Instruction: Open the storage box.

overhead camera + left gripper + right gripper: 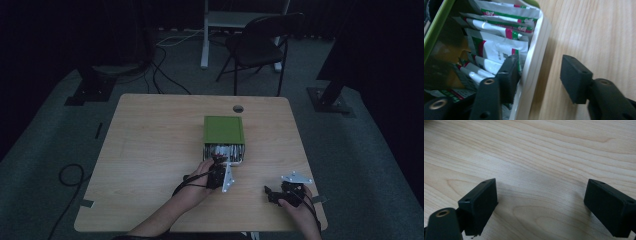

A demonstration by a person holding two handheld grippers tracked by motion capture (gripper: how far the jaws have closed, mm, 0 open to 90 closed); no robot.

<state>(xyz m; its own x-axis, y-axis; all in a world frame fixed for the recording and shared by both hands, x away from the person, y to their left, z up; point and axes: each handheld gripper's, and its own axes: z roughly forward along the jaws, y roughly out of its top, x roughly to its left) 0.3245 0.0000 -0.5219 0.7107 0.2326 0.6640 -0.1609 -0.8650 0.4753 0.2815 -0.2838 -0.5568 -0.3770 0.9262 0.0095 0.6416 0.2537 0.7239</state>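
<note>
Wooden table [150,150] carries 1 green box [223,131] of sachets [499,47].

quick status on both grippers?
Left gripper: open, one jaw inside the box among the sachets, the other outside its white wall.
Right gripper: open, holding nothing, over bare table.

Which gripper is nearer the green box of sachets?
Left. The left gripper is at the green box's open near end, straddling its white wall with jaws open. The right gripper rests apart over bare table.
</note>
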